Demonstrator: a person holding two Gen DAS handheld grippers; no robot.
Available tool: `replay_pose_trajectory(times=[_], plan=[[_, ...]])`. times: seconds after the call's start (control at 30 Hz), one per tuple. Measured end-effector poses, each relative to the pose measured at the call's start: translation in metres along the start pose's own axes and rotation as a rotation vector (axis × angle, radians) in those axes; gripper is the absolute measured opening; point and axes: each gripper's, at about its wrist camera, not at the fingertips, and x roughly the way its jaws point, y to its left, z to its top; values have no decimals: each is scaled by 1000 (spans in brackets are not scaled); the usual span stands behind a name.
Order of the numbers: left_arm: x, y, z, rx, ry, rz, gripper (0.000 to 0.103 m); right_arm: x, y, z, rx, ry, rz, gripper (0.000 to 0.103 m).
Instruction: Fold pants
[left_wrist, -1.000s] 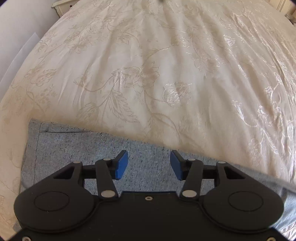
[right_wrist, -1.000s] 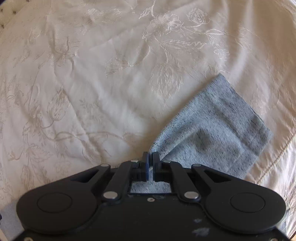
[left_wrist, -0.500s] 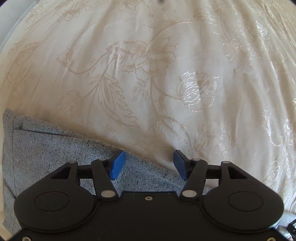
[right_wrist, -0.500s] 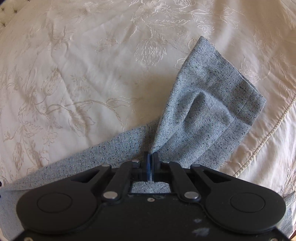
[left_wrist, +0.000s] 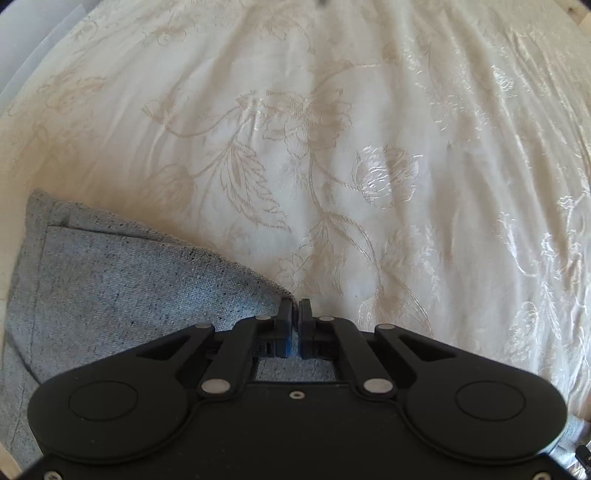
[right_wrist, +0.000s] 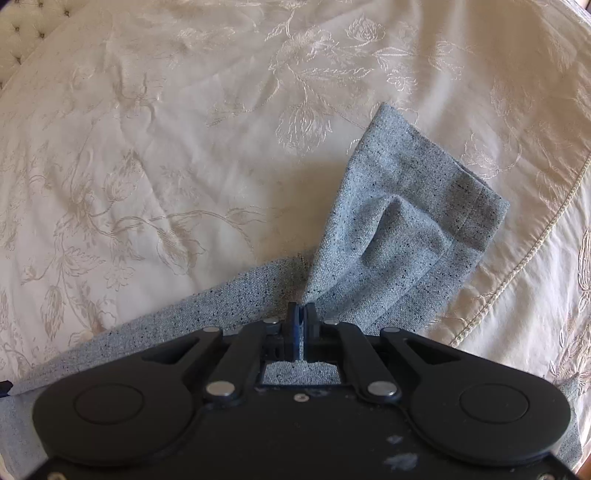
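Both grippers pinch grey pants on a cream floral bedspread.

In the left wrist view the left gripper (left_wrist: 295, 308) has its jaws closed on the upper edge of the pants (left_wrist: 122, 288), which fill the lower left; bare bedspread (left_wrist: 332, 129) stretches above and right. In the right wrist view the right gripper (right_wrist: 301, 312) is clamped on a raised fold, the hemmed leg (right_wrist: 413, 206) pointing to the upper right, near the corded edge. Both bodies hide the fabric beneath.

The pants (right_wrist: 399, 229) are pale blue-grey, flecked with dark specks. The bedspread (left_wrist: 332, 129) is cream with a shiny embroidered floral pattern.
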Motion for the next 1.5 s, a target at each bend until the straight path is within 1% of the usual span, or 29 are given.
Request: replay_pose_trajectory(times=[0.1,0.17,0.27,0.37,0.43,0.53,0.63,0.73,0.8,0.9,0.93,1.0,1.1,1.2,1.33,1.43,1.47,1.5], plan=[[-37,4,-25,36,-72,-9,3,-22,-4,-10,-8,-30,12,2],[-64,17,-34,46,-121,-29,3,-39,-10,-17,-10,-46,21,2],[-100,30,-62,59,-183,-48,3,-68,-23,-33,-28,-72,37,2],[-129,43,-95,39,-223,-62,3,-94,-39,-47,-49,-97,60,1],[-142,52,-119,21,-230,-60,3,-108,-53,-58,-59,-103,86,1],[-150,63,-154,7,-222,-40,3,-117,-74,-75,-61,-84,121,1],[-146,68,-185,-25,-188,-19,3,-116,-87,-93,-85,-49,147,1],[-136,77,-212,-71,-154,-11,3,-109,-90,-105,-108,-27,149,7],[-128,80,-223,-90,-136,2,3,-103,-85,-106,-130,-27,135,16],[-115,85,-232,-112,-102,15,0,-96,-73,-99,-162,-54,108,19],[-110,86,-232,-116,-90,23,0,-92,-66,-92,-176,-70,97,21],[-102,91,-234,-119,-66,23,0,-83,-49,-78,-191,-104,66,29],[-94,96,-228,-120,-46,35,0,-63,-18,-55,-218,-144,21,33],[-84,102,-225,-125,-18,32,0,-33,13,-31,-233,-171,-47,35],[-81,107,-230,-93,2,36,1,12,45,-13,-279,-139,-177,37],[-80,110,-233,-71,20,21,6,42,56,-10,-322,-82,-281,37],[-82,112,-234,-68,23,12,6,46,56,-10,-330,-77,-303,36],[-83,113,-235,-65,19,0,6,48,55,-10,-345,-75,-317,31]])
